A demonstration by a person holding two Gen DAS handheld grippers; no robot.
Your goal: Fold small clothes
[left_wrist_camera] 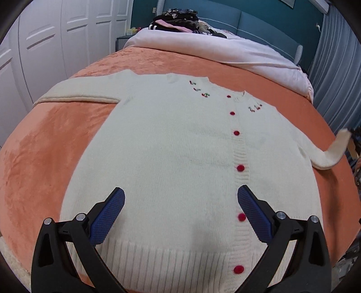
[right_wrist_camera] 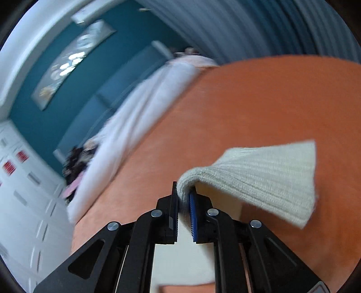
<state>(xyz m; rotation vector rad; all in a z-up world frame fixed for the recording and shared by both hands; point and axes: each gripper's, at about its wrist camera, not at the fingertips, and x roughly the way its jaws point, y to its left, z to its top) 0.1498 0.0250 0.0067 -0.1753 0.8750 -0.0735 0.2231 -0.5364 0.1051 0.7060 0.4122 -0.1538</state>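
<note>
Across the orange plush bedspread point(left_wrist_camera: 56, 135) I'm working a cream knit cardigan with red buttons point(left_wrist_camera: 171, 153), lying flat, front up, left sleeve spread out. I'm judging this as the first sleeve fold: my right gripper point(right_wrist_camera: 183, 198) is clenching the ribbed cuff of the right sleeve point(right_wrist_camera: 259, 178), lifted; next it needs carrying inward over the chest. My left gripper point(left_wrist_camera: 180, 202) is hovering released above the hem. A pile of dark clothes point(left_wrist_camera: 178, 20) is sitting far off, not obstructing.
</note>
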